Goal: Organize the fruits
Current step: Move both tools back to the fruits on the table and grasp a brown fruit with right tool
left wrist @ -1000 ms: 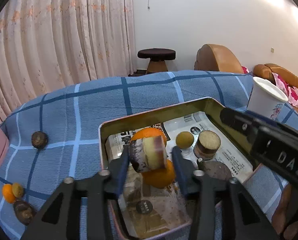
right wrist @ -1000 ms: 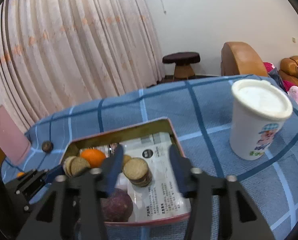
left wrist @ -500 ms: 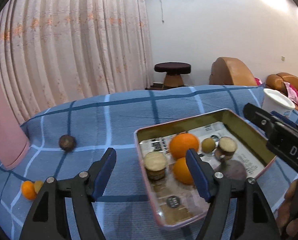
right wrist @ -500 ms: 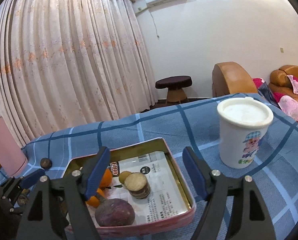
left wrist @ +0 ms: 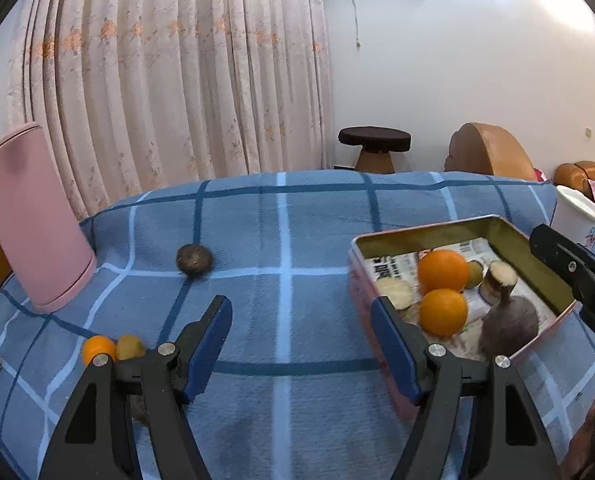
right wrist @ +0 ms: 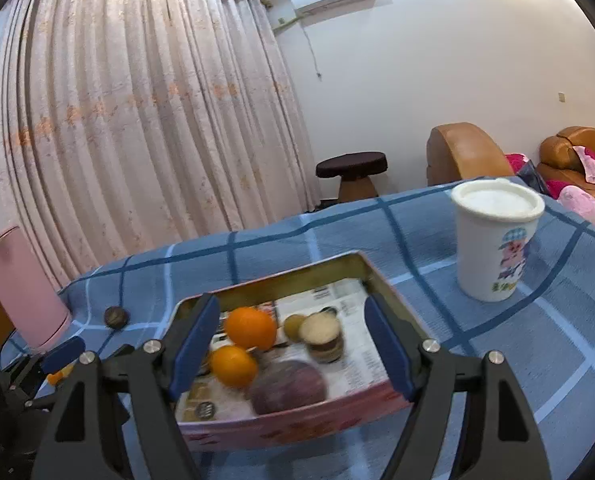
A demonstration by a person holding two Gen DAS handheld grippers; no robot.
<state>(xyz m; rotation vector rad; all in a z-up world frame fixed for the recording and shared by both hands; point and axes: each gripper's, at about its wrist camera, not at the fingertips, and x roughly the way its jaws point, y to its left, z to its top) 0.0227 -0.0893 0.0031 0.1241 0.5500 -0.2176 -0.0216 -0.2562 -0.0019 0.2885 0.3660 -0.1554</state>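
A metal tray lined with newspaper holds two oranges, a small yellow-green fruit, two cut cylinder pieces and a purple fruit. My left gripper is open and empty over the cloth, left of the tray. My right gripper is open and empty, in front of the tray. On the cloth lie a dark round fruit, a small orange and a small yellow fruit.
A blue checked cloth covers the table. A pink container stands at the far left. A white lidded cup stands right of the tray. A stool and sofas stand beyond the table.
My left gripper let go of the cut piece in the tray, opened, and drew back to the left. My right gripper opened wider and drew back from the tray.
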